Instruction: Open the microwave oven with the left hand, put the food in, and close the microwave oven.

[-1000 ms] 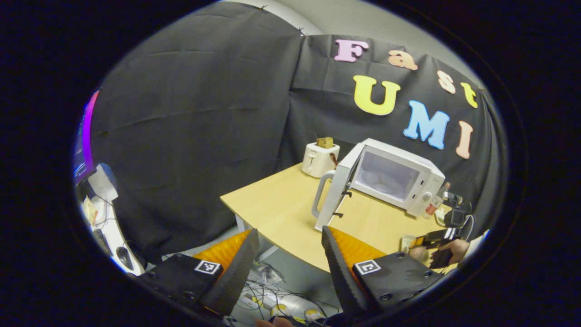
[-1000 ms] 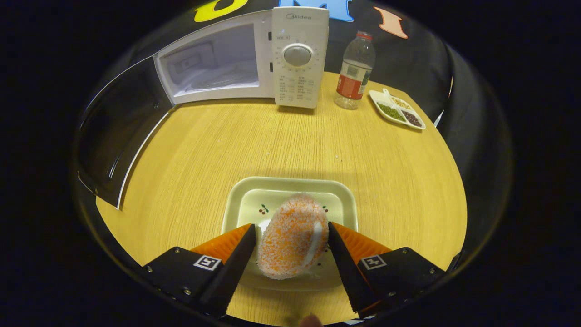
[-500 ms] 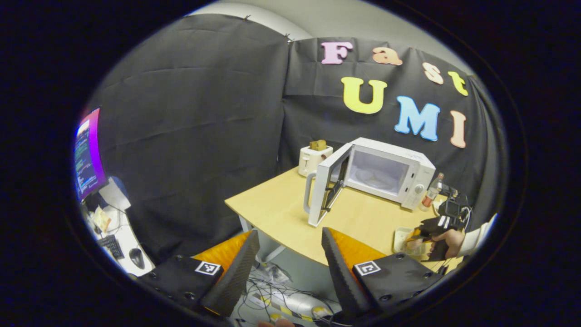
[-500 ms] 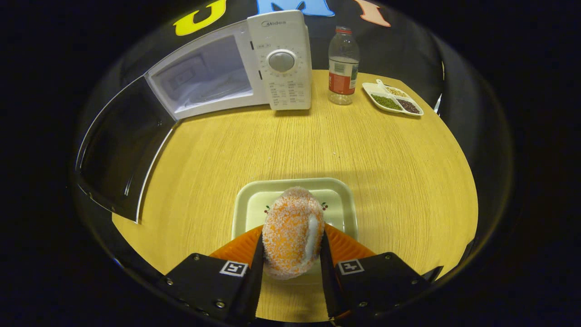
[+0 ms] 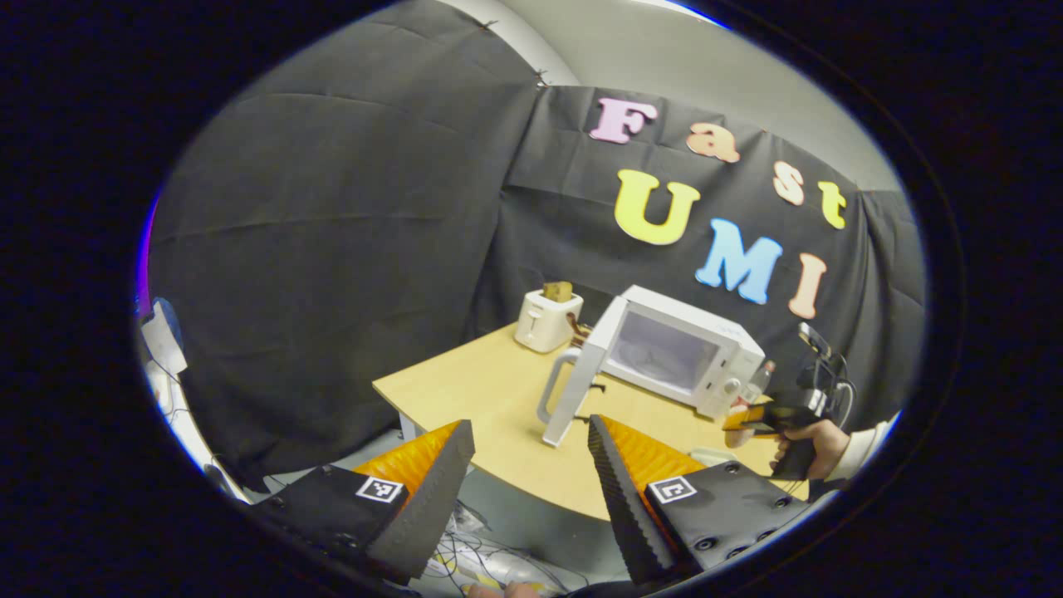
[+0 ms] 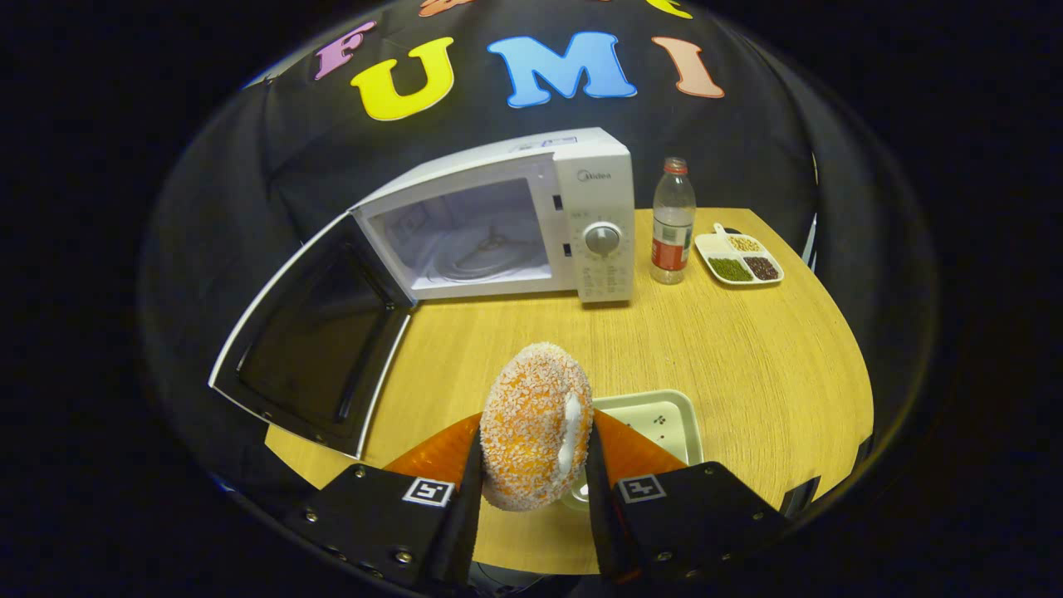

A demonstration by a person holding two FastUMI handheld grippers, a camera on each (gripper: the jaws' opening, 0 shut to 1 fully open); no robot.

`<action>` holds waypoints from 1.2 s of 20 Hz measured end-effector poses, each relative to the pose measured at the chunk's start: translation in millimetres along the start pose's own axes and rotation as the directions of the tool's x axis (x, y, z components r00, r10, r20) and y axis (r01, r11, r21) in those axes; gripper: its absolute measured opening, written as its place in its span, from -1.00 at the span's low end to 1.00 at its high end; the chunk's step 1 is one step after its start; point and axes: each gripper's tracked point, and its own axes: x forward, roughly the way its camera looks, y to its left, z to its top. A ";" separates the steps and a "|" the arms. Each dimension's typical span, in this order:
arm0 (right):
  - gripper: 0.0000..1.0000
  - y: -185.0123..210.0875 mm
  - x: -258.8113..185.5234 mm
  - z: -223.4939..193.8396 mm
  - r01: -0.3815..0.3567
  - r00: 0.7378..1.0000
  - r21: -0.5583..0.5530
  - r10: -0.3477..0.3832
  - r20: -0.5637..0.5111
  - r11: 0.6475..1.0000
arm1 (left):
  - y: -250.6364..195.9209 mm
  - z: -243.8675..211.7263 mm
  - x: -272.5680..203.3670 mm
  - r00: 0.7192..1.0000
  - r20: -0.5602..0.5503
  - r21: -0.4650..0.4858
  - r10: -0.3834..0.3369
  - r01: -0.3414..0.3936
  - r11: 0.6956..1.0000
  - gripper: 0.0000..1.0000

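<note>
Food pinched in the right gripper, clear of its tray, with the microwave open ahead.

The light wooden table point(image 6: 731, 349) spreads ahead of the right gripper point(image 6: 531, 490); at its far edge stands the white box-shaped microwave oven point(image 6: 531, 224), its dark-windowed door point(image 6: 315, 349) swung wide toward the gripper's front left. The left gripper point(image 5: 531, 473), well back from the table's near corner, has its fingers spread with nothing between them. Just below and right of the right gripper's tips lies the pale rectangular tray point(image 6: 656, 415). Both right fingers press on the round orange food with white crumb coating point(image 6: 536, 423), held up above the table. Ahead and right, beside the microwave, stands a clear plastic bottle with a red label point(image 6: 673, 224), then a small white divided dish of beans point(image 6: 739, 259).
</note>
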 end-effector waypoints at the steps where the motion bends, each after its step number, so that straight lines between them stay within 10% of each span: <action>1: 0.14 13.6 -3.0 7.3 -0.029 0.999 -0.001 0.029 0.022 1.000 | 10.3 22.3 1.4 1.000 0.026 0.003 0.004 -0.004 1.000 0.73; 7: 0.14 97.7 21.6 48.8 -0.237 0.968 0.040 0.233 0.090 0.971 | 58.6 154.5 5.8 0.982 0.189 -0.068 0.030 -0.017 0.998 0.72; 12: 0.13 113.8 93.5 76.1 -0.261 0.964 0.109 0.252 0.087 0.959 | 25.4 188.8 15.0 0.976 0.212 0.046 0.059 -0.071 0.996 0.72; 24: 0.13 95.0 274.6 104.0 -0.162 0.980 0.345 0.111 0.164 0.925 | -29.6 97.9 49.4 0.976 -0.015 -0.046 0.219 -0.220 0.975 0.83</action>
